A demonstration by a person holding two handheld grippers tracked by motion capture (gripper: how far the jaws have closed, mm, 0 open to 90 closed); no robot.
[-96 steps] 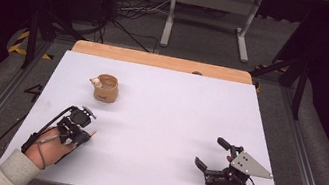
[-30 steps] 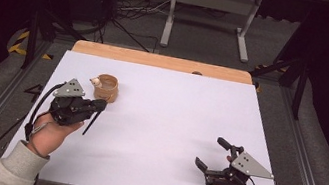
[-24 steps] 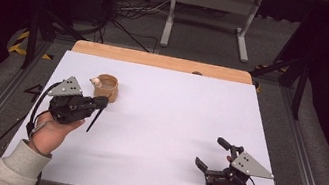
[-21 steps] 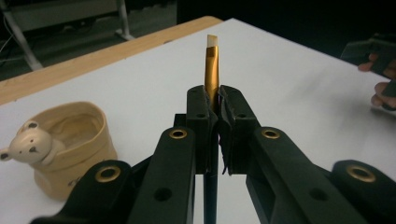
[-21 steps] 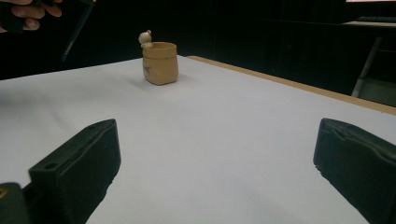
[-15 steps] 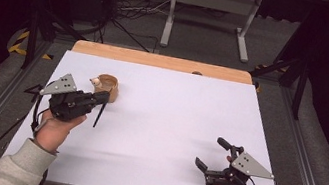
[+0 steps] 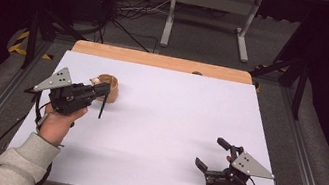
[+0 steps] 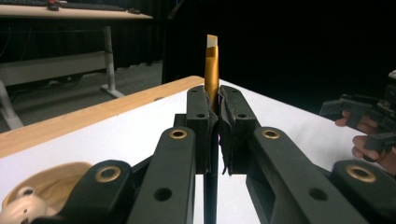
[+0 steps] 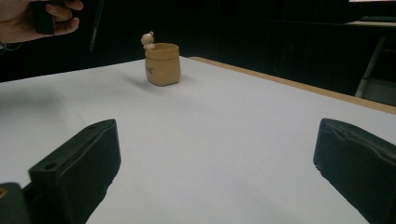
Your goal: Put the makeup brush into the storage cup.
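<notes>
Brush (image 8: 211,60): clamped upright in left gripper (image 7: 101,93) jaws
Change: carried from surface's 7 o'clock up beside cup (image 7: 106,88)
Meaning: likely dropping it in
Right gripper (image 7: 213,157): jaws open, empty

obstacle: cup (image 7: 106,88) far-left | free: table (image 7: 178,120) centre, right

One brush (image 8: 212,60) showing | one tan cup (image 9: 162,64) standing | two grippers (image 7: 101,93) (image 7: 215,154) working | one table (image 7: 184,111) bearing all

High view overhead facing forward, gripper views low, sharing cup (image 9: 162,63)
</notes>
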